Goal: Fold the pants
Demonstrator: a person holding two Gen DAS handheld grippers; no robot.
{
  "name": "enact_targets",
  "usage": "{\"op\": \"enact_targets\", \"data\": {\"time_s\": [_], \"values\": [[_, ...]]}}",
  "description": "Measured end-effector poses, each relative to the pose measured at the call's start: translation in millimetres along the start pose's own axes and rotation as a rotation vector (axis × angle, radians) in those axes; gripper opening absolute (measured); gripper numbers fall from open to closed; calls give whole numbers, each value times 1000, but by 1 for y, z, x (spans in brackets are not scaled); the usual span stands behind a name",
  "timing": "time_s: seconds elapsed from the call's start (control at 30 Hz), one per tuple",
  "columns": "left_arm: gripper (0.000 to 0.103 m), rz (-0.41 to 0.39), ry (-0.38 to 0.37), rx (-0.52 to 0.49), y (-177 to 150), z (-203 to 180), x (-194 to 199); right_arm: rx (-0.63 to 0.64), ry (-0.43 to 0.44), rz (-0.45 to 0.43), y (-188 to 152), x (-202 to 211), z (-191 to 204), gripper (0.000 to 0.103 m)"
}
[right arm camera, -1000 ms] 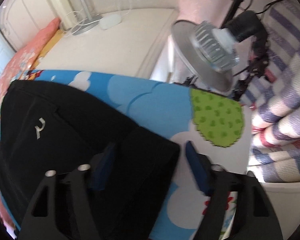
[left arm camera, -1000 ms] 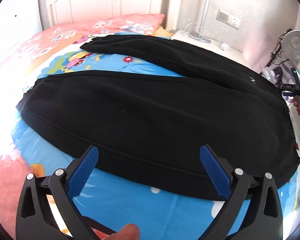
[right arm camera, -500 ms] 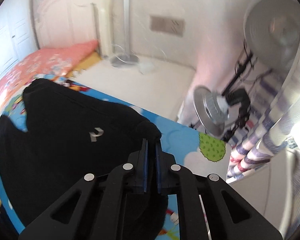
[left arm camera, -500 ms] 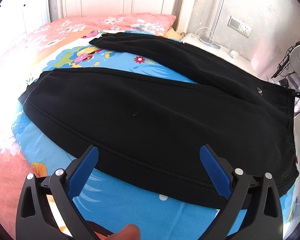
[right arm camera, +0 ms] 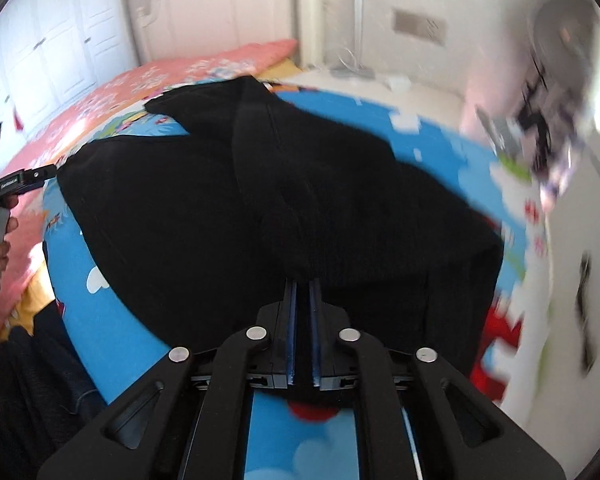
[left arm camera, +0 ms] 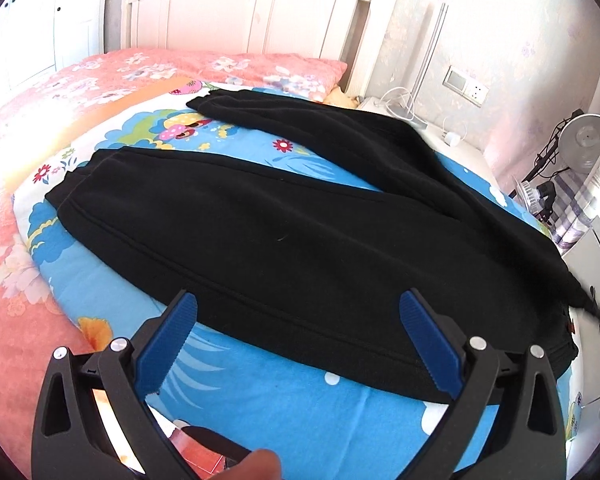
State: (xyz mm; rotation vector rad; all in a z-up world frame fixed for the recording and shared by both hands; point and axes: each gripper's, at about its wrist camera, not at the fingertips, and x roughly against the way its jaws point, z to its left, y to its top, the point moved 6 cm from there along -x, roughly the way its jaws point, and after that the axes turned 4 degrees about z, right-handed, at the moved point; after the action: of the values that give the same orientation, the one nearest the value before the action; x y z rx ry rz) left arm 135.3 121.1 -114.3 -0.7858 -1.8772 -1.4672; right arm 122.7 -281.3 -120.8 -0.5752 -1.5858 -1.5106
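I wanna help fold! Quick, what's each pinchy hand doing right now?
Left gripper: open, holding nothing, above the near leg of the pants.
Right gripper: shut on the pants.

hand-held gripper [right arm camera: 303, 280] pinching black pants [right arm camera: 260, 200]

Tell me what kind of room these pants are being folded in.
Most likely a home bedroom. The black pants lie on a bed with a cartoon-print sheet, a white headboard behind a pink floral pillow, and white wardrobe doors alongside.
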Motion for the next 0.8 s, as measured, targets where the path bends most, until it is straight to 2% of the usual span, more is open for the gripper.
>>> {"op": "enact_targets", "data": {"time_s": [0.03, 0.13, 0.2, 0.23, 0.3, 0.37, 0.47, 0.57, 0.67, 0.73, 0.77, 0.8], "values": [[101, -4, -2, 1, 1, 1, 1, -75, -16, 7, -10, -2, -6, 6], [101, -8, -9, 5, 4, 1, 1, -300, -4, -8, -33, 0, -22, 27], [101, -3, -17, 6, 3, -2, 0, -433, 39, -35, -37, 3, -26, 83], [101, 1, -21, 2, 2, -4, -2, -489, 75, -50, -38, 4, -25, 86], [101, 17, -25, -12, -2, -11, -7, -604, 203, -58, -33, 0, -17, 83], [101, 33, -36, -19, -5, -17, -12, -649, 246, -83, -17, -7, -10, 77], [101, 40, -49, -37, -8, -26, -13, -690, 226, -76, 0, -25, -6, 73], [101, 35, -49, -49, -9, -29, -11, -722, 176, -37, 12, -46, -11, 73], [101, 32, -42, -37, -8, -24, -11, -741, 133, 6, 8, -56, -15, 72], [101, 38, -39, -23, -8, -20, -14, -744, 105, 2, 7, -57, -16, 67], [101, 41, -39, -18, -8, -19, -15, -741, 85, -1, 8, -59, -17, 57], [101, 43, -39, -17, -9, -18, -16, -740, 54, 1, 10, -61, -19, 42]]}}
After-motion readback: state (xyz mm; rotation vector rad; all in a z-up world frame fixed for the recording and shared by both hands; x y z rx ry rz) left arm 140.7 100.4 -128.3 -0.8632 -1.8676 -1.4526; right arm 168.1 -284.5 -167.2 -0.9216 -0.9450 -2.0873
